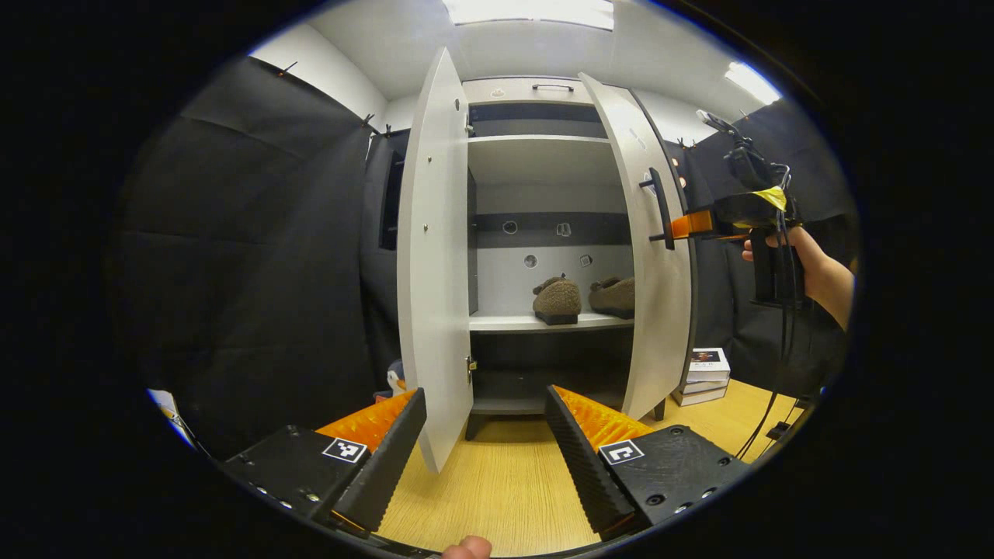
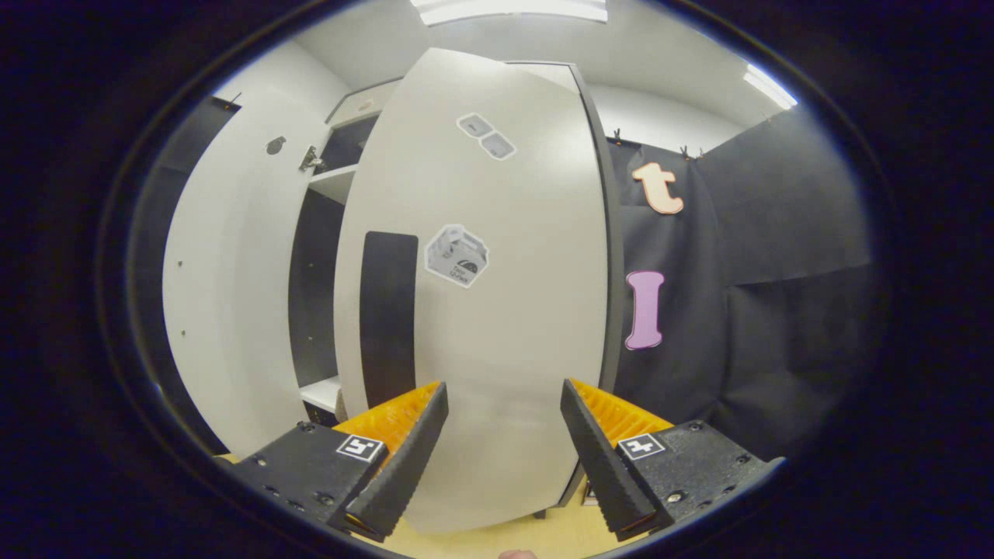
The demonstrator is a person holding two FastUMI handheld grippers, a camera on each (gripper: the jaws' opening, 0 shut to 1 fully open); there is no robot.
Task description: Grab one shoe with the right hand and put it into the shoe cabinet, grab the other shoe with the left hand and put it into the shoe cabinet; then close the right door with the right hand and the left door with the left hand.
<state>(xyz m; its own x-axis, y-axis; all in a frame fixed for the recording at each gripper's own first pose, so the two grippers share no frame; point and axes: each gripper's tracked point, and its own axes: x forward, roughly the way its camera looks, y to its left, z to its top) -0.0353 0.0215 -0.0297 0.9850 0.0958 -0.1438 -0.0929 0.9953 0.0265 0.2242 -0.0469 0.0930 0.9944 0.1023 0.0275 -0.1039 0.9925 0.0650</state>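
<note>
The white shoe cabinet [image 1: 543,159] stands in front of me with both doors swung out. Two brown fuzzy shoes [image 1: 557,300] [image 1: 613,296] sit side by side on its middle shelf. My left gripper [image 1: 485,442] is open and holds nothing, low in front of the left door [image 1: 435,256]. In the left gripper view, a hand holds my right gripper [image 1: 679,227] against the outer face of the right door [image 1: 656,310], beside its black handle [image 1: 660,206]. In the right gripper view, that door [image 2: 481,349] stands close ahead, its handle [image 2: 388,318] to the left, and the right gripper [image 2: 501,450] is open.
A stack of books [image 1: 703,376] lies on the wooden floor [image 1: 505,489] right of the cabinet. A small penguin toy [image 1: 394,380] peeks out behind the left door. Black cloth walls close in on both sides. A cable [image 1: 765,423] hangs from the right gripper.
</note>
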